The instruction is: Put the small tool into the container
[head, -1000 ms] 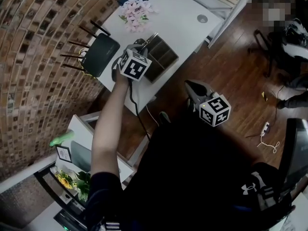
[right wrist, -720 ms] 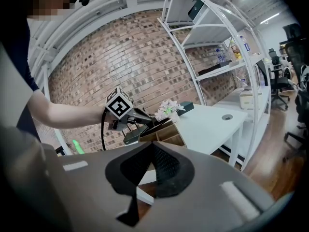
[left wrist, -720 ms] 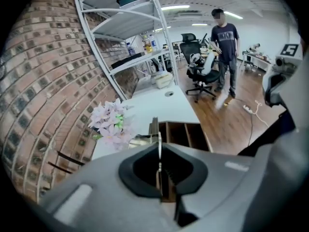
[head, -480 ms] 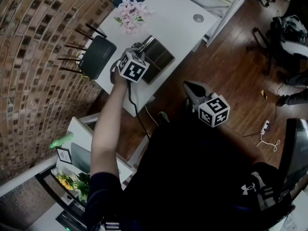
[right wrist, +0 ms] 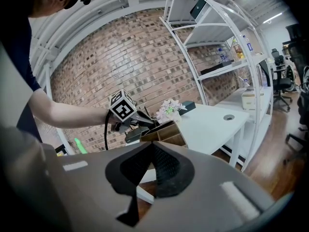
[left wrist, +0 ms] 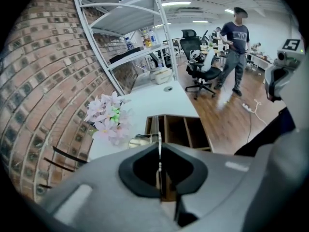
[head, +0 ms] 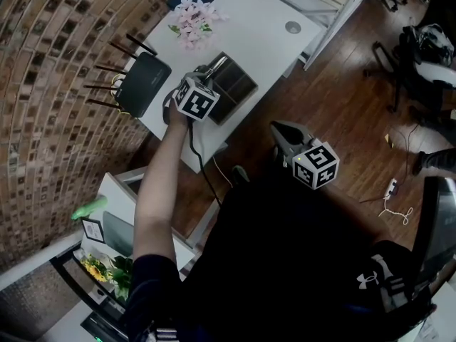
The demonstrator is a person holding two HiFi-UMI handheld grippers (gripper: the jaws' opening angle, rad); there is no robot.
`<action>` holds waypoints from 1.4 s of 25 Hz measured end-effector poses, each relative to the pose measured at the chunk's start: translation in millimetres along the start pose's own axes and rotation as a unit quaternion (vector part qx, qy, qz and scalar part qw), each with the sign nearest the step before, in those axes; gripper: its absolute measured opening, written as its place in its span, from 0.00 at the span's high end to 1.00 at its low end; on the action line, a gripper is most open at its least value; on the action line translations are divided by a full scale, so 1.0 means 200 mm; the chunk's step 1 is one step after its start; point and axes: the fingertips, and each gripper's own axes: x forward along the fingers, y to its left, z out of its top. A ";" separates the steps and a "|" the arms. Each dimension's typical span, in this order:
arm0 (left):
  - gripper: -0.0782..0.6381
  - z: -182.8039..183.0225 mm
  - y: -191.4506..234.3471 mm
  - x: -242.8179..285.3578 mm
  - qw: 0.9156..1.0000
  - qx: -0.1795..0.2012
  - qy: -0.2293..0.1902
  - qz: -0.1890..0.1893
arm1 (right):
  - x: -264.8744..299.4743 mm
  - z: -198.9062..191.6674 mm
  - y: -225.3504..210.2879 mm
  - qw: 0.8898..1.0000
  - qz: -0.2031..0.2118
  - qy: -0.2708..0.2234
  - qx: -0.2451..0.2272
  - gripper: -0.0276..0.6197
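Presently held: small tool (left wrist: 159,138), a thin silvery strip seen edge-on, clamped between the pressed-together fingers of the left gripper (left wrist: 160,151), its tip projecting ahead of them.
Just beyond the fingertips: wooden compartmented container (left wrist: 186,129), slots open upward. The tool is poised at its leftmost narrow slot, apparently for a straight drop-in; whether the tip is inside cannot be told.
Left of the fingertips: pink artificial flowers (left wrist: 107,117), clear of the path.
Beneath both: white desk (left wrist: 161,98).
Farther off, idle: right gripper (right wrist: 153,148), fingers clenched on nothing, held back well short of the desk, likely to stay out of the way.
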 end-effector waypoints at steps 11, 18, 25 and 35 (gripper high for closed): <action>0.88 -0.03 -0.01 0.07 1.000 -0.007 0.011 -0.020 | 0.00 -0.02 0.00 1.000 -0.008 0.004 0.000 0.95; 0.88 -0.05 -0.02 0.12 0.999 -0.006 0.022 -0.034 | -0.02 -0.03 -0.04 1.000 -0.018 0.006 0.006 0.95; 0.88 -0.04 0.01 0.13 0.999 -0.026 0.019 -0.033 | -0.01 -0.04 -0.05 1.000 -0.017 0.009 0.014 0.95; 0.88 -0.04 0.02 0.17 0.998 -0.031 0.023 -0.040 | 0.00 -0.04 -0.06 1.000 -0.014 0.013 0.016 0.95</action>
